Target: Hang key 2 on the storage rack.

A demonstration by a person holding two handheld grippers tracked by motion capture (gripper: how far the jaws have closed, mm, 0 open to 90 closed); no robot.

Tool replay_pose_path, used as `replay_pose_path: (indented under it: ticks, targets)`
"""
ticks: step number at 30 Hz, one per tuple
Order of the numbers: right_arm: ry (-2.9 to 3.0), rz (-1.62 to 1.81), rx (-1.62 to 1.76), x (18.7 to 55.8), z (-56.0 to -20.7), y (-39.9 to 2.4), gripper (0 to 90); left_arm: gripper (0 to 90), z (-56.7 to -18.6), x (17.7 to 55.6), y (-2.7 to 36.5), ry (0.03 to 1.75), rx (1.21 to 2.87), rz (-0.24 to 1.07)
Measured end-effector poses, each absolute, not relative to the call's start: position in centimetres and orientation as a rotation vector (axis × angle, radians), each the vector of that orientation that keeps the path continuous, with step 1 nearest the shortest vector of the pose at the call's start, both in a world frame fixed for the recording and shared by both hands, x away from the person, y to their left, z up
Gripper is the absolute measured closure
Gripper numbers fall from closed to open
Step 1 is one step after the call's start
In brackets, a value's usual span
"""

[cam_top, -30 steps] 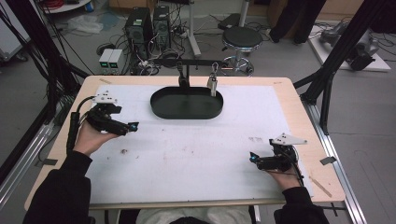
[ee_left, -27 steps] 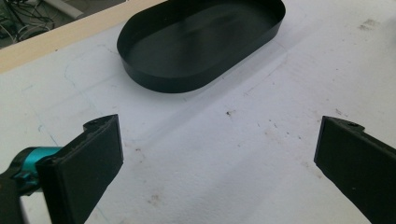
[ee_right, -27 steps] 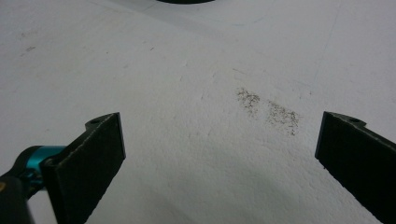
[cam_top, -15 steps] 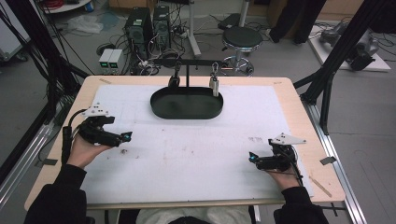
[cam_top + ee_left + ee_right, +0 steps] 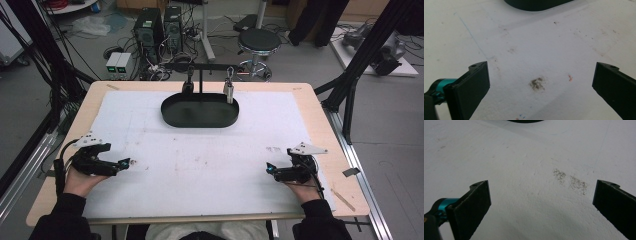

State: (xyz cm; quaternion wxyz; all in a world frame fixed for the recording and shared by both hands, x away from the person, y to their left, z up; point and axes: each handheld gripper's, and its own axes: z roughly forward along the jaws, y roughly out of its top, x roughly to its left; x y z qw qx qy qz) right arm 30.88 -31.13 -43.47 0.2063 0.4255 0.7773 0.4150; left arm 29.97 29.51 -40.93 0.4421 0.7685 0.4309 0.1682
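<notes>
White mat (image 5: pixel 210 165) open between both grippers, black tray (image 5: pixel 200 111) — with rack (image 5: pixel 201 67) — blocking far middle

The high view looks forward and down over the whole counter (image 5: pixel 320 125); both gripper views sit low (very near the white sheet (image 5: pixel 549 50)), facing the black tray (image 5: pixel 200 111).

grey floor (image 5: pixel 280 60) | black stool (image 5: pixel 259 40) | computer towers (image 5: pixel 159 25) | cables (image 5: pixel 60 60)

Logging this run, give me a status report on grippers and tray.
Left gripper open, empty, low over white mat. Right gripper open, empty. Black oval tray untouched at far side. Nothing between.
</notes>
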Motion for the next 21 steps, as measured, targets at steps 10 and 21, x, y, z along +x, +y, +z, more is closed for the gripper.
replay_pose_path:
  ticks: [10,21]
  targets:
    - [2.169,1.152,1.187,30.9,-43.5,-31.1,0.7,1.7,-42.1,28.3,31.3,1.105,1.884,0.465]
    - [2.181,1.138,1.178,30.9,-43.7,-31.1,0.7,1.7,-43.5,27.9,31.1,1.111,1.915,0.441]
